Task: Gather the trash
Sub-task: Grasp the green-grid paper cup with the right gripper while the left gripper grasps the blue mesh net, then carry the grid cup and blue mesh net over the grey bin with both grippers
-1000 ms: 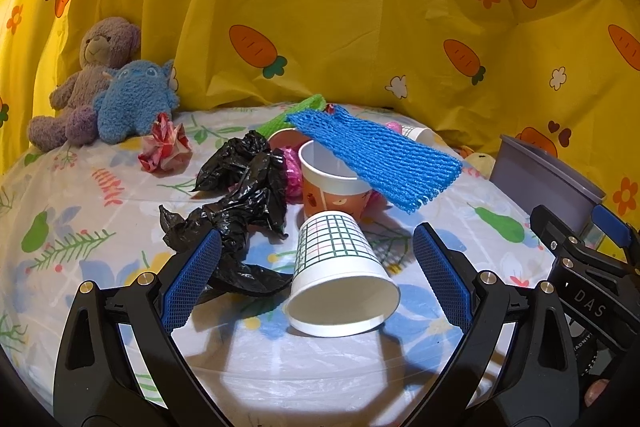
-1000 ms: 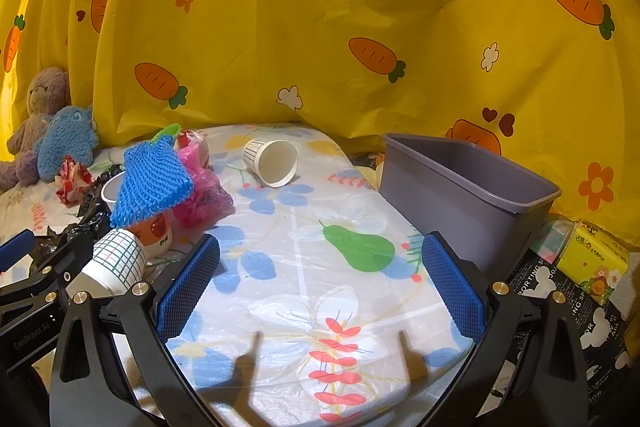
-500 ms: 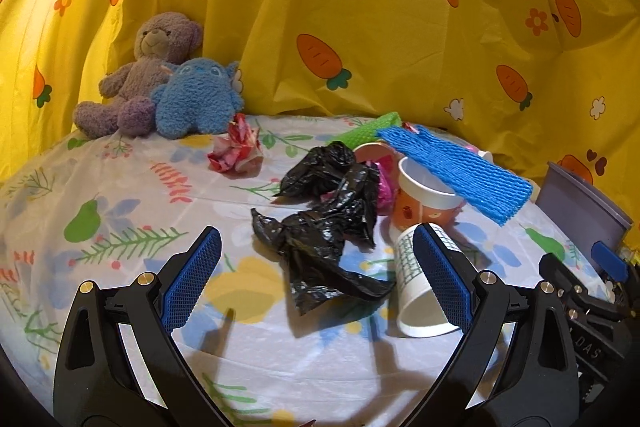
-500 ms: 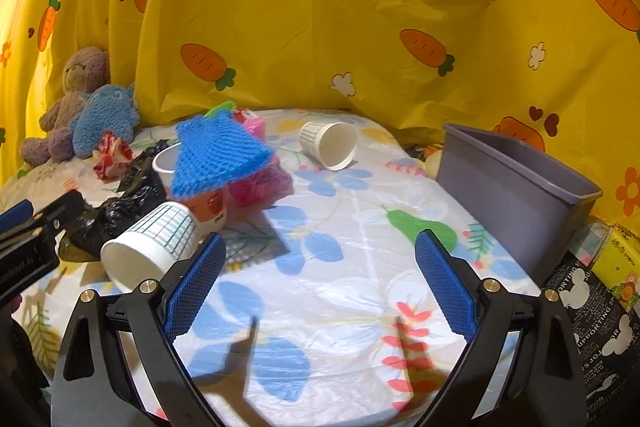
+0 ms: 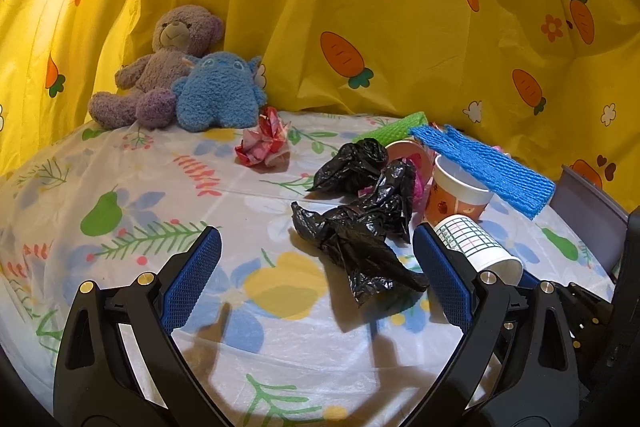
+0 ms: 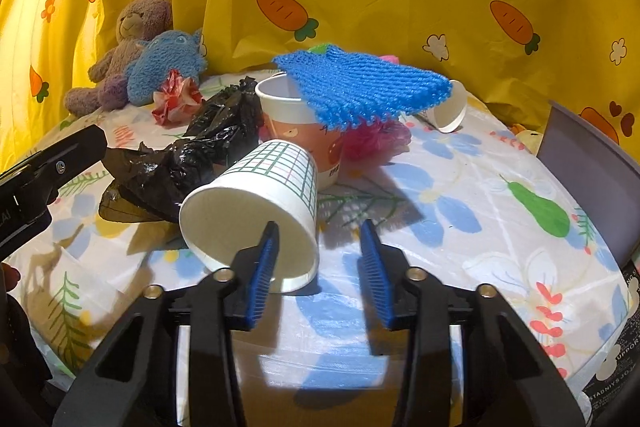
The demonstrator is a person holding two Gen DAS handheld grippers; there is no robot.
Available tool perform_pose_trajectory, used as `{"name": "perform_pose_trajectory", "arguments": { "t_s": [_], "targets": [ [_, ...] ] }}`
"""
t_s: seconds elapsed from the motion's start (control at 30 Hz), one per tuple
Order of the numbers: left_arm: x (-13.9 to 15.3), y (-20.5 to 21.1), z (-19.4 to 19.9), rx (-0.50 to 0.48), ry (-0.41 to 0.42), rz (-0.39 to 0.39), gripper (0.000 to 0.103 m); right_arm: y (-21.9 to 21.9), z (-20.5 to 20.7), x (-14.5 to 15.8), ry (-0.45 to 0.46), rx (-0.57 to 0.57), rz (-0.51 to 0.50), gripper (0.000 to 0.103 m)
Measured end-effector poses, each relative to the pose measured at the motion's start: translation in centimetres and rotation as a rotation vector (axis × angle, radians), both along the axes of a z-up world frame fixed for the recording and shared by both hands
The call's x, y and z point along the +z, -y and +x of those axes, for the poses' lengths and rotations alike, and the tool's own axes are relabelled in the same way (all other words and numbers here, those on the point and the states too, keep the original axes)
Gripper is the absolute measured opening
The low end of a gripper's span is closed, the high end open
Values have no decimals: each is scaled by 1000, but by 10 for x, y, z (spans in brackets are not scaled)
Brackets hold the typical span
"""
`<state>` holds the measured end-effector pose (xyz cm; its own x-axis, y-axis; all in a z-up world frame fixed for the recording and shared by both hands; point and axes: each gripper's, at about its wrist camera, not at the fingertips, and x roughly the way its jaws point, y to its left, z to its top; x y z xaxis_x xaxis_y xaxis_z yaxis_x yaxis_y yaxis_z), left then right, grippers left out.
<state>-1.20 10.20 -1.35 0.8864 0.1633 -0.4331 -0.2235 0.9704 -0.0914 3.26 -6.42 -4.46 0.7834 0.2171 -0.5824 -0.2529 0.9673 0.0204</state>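
Note:
A checked paper cup [image 6: 256, 211] lies on its side, mouth towards me; it also shows in the left wrist view [image 5: 476, 247]. My right gripper [image 6: 320, 267] is open but narrowed, its left finger inside the cup's mouth and its right finger outside the rim. A crumpled black plastic bag [image 5: 360, 227] lies left of the cup. An upright orange-printed cup [image 6: 304, 131] carries a blue foam net [image 6: 360, 83]. My left gripper [image 5: 316, 279] is open and empty, just in front of the black bag.
A grey bin [image 6: 592, 155] stands at the table's right edge. Another paper cup [image 6: 448, 111] lies on its side at the back. A red crumpled wrapper [image 5: 264, 143], a pink bag [image 6: 376, 139] and two plush toys [image 5: 180, 87] sit further back.
My right gripper has moved left to the checked cup and narrowed around its rim. My left gripper has swung left, away from the cup, towards the black bag.

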Motion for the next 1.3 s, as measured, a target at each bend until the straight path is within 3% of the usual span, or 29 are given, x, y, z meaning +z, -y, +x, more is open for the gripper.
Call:
{"name": "perform_pose_trajectory", "arguments": {
  "t_s": [0.07,0.17,0.37,0.73,0.83,1.03,1.13,1.3],
  "targets": [
    [-1,2,1,-7,-2,6,95,2,1,-3,-12,5,14,8],
    [-4,2,5,-13,-15,-1,92,10,-6,-2,19,-2,18,4],
    [-1,10,14,-59,-28,-24,85,34,-20,2,51,-19,9,4],
    [12,73,41,-322,-46,-149,81,101,-31,10,106,-190,10,4],
    [12,84,54,-343,-62,-149,70,110,-31,13,118,-210,13,4],
    [4,90,82,-412,-136,-287,57,113,-34,14,132,-204,9,4],
    [-1,91,92,-427,-160,-335,44,115,-35,15,139,-201,11,4],
    [-3,92,98,-438,-157,-368,12,119,-36,18,146,-204,15,4]
  ]
}}
